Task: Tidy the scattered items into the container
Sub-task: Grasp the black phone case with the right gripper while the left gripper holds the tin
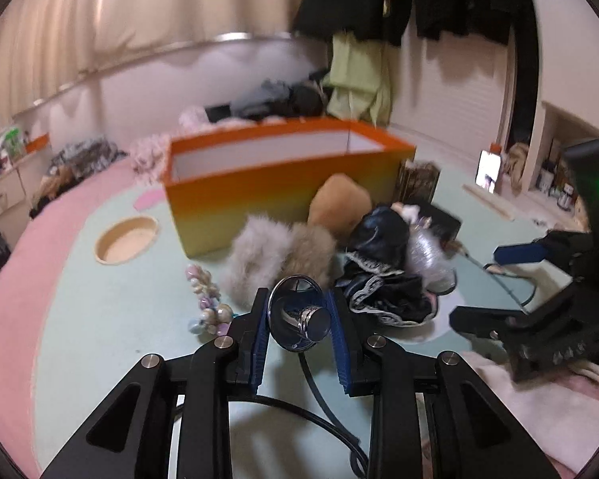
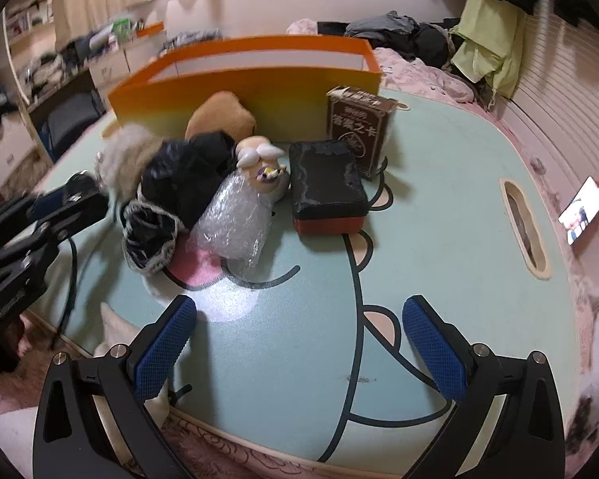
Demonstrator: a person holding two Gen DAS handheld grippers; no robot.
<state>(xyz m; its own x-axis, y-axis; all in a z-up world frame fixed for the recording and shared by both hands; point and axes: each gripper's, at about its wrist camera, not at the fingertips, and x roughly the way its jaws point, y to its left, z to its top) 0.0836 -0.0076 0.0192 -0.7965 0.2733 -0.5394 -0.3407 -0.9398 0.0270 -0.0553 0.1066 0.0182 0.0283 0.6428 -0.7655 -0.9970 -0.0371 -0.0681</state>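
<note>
Clamped in the left gripper (image 1: 299, 319), the chrome stethoscope head (image 1: 301, 321) (black tubing trailing below) could snag the fur piece (image 1: 259, 257) ahead before reaching the orange container (image 1: 259, 195) mid-table, while the right gripper (image 2: 301, 343) hangs apart.

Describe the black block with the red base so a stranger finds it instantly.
Find the tall orange box at the table's far side. In front of its right end stands a brown carton; the black block lies flat beside it, the only thing with a red base.
</note>
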